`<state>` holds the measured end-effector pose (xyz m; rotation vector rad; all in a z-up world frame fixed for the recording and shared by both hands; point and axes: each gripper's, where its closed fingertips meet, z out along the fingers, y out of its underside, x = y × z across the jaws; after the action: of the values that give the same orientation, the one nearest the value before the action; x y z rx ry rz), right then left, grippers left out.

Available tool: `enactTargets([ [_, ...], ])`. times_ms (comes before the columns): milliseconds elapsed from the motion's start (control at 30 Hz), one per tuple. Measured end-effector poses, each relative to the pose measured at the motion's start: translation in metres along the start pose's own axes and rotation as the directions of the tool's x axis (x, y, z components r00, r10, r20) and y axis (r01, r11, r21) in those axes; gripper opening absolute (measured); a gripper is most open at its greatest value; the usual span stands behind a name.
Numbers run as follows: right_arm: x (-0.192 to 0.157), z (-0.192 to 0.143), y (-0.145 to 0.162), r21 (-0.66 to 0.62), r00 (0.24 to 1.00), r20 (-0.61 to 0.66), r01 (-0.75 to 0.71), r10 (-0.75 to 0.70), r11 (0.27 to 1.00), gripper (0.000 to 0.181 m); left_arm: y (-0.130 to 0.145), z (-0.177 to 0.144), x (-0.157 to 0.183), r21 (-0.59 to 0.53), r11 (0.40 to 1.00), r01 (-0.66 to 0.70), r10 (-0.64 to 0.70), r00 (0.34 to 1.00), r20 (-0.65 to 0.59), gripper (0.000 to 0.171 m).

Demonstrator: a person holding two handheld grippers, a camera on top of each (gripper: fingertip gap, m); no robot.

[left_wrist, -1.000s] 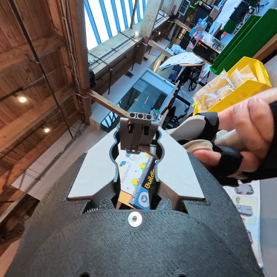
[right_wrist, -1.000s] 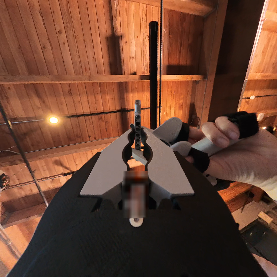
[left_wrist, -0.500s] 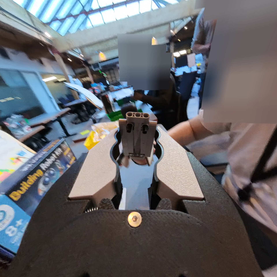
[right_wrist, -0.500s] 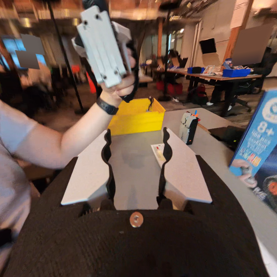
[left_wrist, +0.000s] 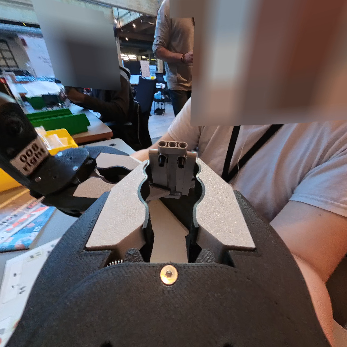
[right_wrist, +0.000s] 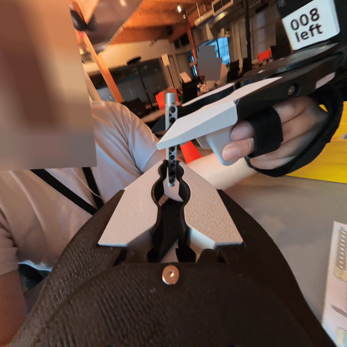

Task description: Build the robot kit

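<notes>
In the left wrist view my left gripper (left_wrist: 171, 165) is shut on a grey assembly of holed beams (left_wrist: 171, 176) with two black pins, held upright at the fingertips. In the right wrist view my right gripper (right_wrist: 171, 164) is shut on a thin grey holed beam (right_wrist: 172, 114) that stands upright. One white finger (right_wrist: 199, 124) of the left gripper crosses in front of that beam, held by a gloved hand (right_wrist: 262, 135). The right gripper (left_wrist: 110, 169) also shows at the left of the left wrist view. The person's torso (left_wrist: 281, 169) fills the background.
A yellow bin (left_wrist: 62, 135) and green bins (left_wrist: 60, 122) stand behind the right gripper. Printed booklets (left_wrist: 22, 225) lie on the grey table (right_wrist: 272, 206), with a paper sheet (right_wrist: 336, 262) at the right. Another person (left_wrist: 176, 56) stands farther back. The tips of both grippers are at nearly the same place.
Both views swung down from the wooden ceiling to face the person. The right gripper looked open and empty half a second ago; now it is shut on the thin beam. The two grippers are close together.
</notes>
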<state>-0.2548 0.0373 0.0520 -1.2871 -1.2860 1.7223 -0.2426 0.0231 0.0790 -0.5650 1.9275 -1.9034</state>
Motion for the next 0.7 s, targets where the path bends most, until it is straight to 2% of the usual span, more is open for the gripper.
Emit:
enactTargets([
  [67, -0.001, -0.003, 0.001, 0.0, 0.998, -0.037, 0.058, -0.058, 0.998, 0.006, 0.002, -0.002, -0.004, 0.012, 0.999, 0.039, -0.039, 0.999, 0.003, 0.041],
  [133, -0.005, -0.015, -0.011, 0.077, 0.988, -0.082, 0.139, -0.133, 0.987, 0.006, -0.007, -0.016, -0.015, 0.074, 0.997, 0.037, -0.044, 0.994, 0.098, 0.052],
  [200, 0.011, -0.042, -0.029, 0.171, 0.945, -0.273, 0.229, -0.177, 0.958, 0.006, -0.019, -0.043, -0.024, 0.139, 0.99, 0.024, -0.061, 0.961, 0.268, 0.054],
  [233, 0.024, -0.06, -0.035, 0.194, 0.9, -0.4, 0.267, -0.173, 0.944, 0.006, -0.02, -0.062, -0.036, 0.137, 0.99, 0.038, -0.093, 0.903, 0.419, 0.048],
  [300, 0.045, -0.097, -0.045, 0.261, 0.796, -0.593, 0.336, -0.125, 0.905, 0.006, -0.017, -0.11, -0.051, 0.089, 0.991, 0.099, -0.133, 0.684, 0.717, 0.039],
  [367, 0.049, -0.113, -0.047, 0.359, 0.811, -0.583, 0.312, -0.05, 0.88, 0.006, -0.021, -0.146, -0.045, 0.071, 0.991, 0.111, -0.115, 0.469, 0.876, 0.038],
  [400, 0.054, -0.116, -0.044, 0.384, 0.825, -0.565, 0.27, -0.007, 0.883, 0.006, -0.023, -0.157, -0.038, 0.062, 0.991, 0.117, -0.103, 0.388, 0.916, 0.036],
  [467, 0.071, -0.12, -0.033, 0.387, 0.805, -0.591, 0.225, 0.053, 0.894, 0.006, -0.023, -0.176, -0.027, 0.113, 0.978, 0.177, -0.151, 0.223, 0.963, 0.028],
  [533, 0.08, -0.116, -0.024, 0.352, 0.79, -0.61, 0.203, 0.059, 0.914, 0.006, -0.007, -0.201, -0.017, 0.279, 0.914, 0.293, -0.293, 0.002, 0.956, 0.028],
  [600, 0.083, -0.109, -0.022, 0.316, 0.775, -0.63, 0.185, 0.059, 0.93, 0.006, 0.005, -0.227, -0.007, 0.322, 0.885, 0.337, -0.277, -0.175, 0.945, 0.027],
  [633, 0.084, -0.107, -0.024, 0.302, 0.764, -0.643, 0.183, 0.059, 0.936, 0.006, 0.008, -0.237, -0.002, 0.318, 0.885, 0.34, -0.249, -0.231, 0.94, 0.028],
  [700, 0.087, -0.103, -0.028, 0.287, 0.742, -0.667, 0.174, 0.066, 0.942, 0.006, 0.011, -0.246, 0.008, 0.328, 0.881, 0.34, -0.239, -0.279, 0.93, 0.032],
])
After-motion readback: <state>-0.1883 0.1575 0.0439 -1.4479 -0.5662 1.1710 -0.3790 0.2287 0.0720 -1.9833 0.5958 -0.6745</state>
